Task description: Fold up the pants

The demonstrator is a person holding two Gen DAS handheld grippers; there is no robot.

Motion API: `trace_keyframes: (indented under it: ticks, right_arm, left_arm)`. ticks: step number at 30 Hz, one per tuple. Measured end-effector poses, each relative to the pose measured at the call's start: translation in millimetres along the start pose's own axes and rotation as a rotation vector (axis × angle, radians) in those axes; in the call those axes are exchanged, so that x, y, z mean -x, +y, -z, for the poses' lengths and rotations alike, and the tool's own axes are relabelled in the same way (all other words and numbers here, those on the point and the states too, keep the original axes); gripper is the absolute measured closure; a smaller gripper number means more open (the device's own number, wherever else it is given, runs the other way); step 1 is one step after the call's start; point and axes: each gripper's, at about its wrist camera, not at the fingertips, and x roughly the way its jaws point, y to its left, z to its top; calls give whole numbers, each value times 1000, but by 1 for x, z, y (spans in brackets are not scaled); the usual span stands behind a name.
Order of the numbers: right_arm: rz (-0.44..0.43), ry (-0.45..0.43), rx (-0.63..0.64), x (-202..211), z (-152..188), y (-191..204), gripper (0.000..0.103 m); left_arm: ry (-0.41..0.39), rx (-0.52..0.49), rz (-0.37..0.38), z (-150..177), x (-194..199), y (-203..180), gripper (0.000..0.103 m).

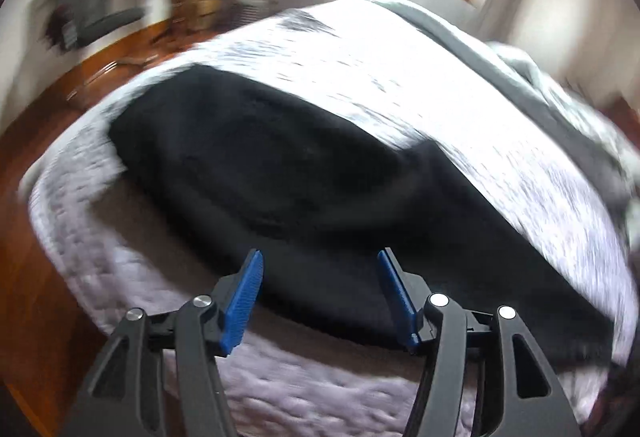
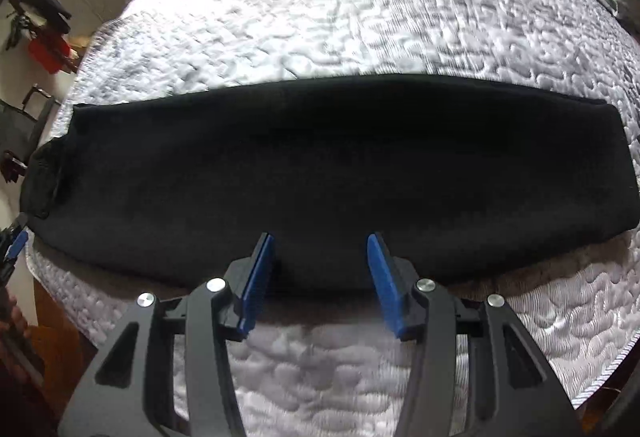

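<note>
On the mattress: black pants [image 2: 328,165] lie flat as one long band across the quilted white mattress [image 2: 360,17], legs apparently already laid one over the other, near edge close to the bed's side.
Waist end: seems to be at the left in the right wrist view, where a darker patch like a pocket or band [image 2: 42,177] shows; too dark to be sure.
Right gripper [image 2: 320,237]: fingers spread, empty, hovering over the near edge around the band's middle.
Left gripper [image 1: 320,253]: fingers spread, empty, over the near edge; this view is blurred by motion. It also shows as a sliver of blue at the pants' left end [image 2: 16,243].
Step in hand: judged to be lining up for the crosswise fold, with the lengthwise fold done.
Next move calls for: each gripper pinching all layers at one end's corners, then carrying that end over to meet the other, edges matched.
Risk: catching only the top layer.
</note>
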Motion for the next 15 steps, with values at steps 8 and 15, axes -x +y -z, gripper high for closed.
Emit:
trace_keyframes:
  ticks: [8, 15]
  right_arm:
    - [-44, -28, 15, 7, -2, -5, 53]
    - [-166, -76, -241, 55, 23, -86, 52]
  left_arm:
    - [101, -215, -65, 28, -39, -52, 41]
    - [67, -275, 61, 33, -12, -95, 31]
